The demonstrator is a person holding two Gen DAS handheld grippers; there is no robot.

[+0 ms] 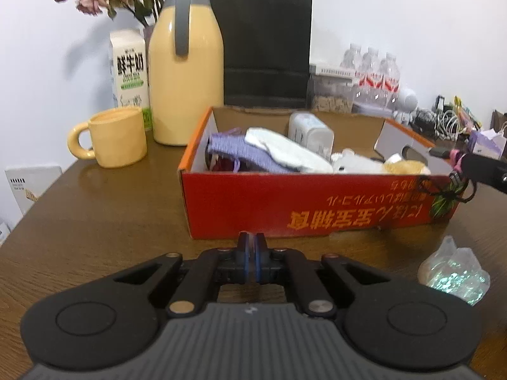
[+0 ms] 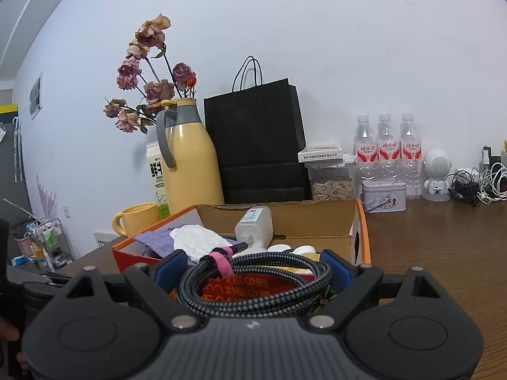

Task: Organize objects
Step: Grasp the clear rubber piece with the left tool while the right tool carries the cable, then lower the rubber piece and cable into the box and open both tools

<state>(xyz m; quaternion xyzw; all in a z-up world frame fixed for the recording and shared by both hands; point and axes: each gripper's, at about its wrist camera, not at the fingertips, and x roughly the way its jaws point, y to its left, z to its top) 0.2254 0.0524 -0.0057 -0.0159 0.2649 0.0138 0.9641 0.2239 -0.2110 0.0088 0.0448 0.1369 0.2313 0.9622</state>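
Braided black cable (image 2: 253,280), coiled and bound with a pink strap — spanned by the wide-set pads of the right claw (image 2: 253,272), just short of the red-orange cardboard box (image 1: 317,196). Step in hand, by judgement: carrying it to the box; next, advance over the rim and let go. Left claw (image 1: 252,261) pressed together, empty, above the tabletop (image 1: 111,221).

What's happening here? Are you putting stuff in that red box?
Yes, someone is tidying the table with two hand-held tongs. The right tongs hold a coiled black cable with a pink strap, just in front of the red box, which already holds cloths and a white bottle. The left tongs are shut and empty, hovering over the table.
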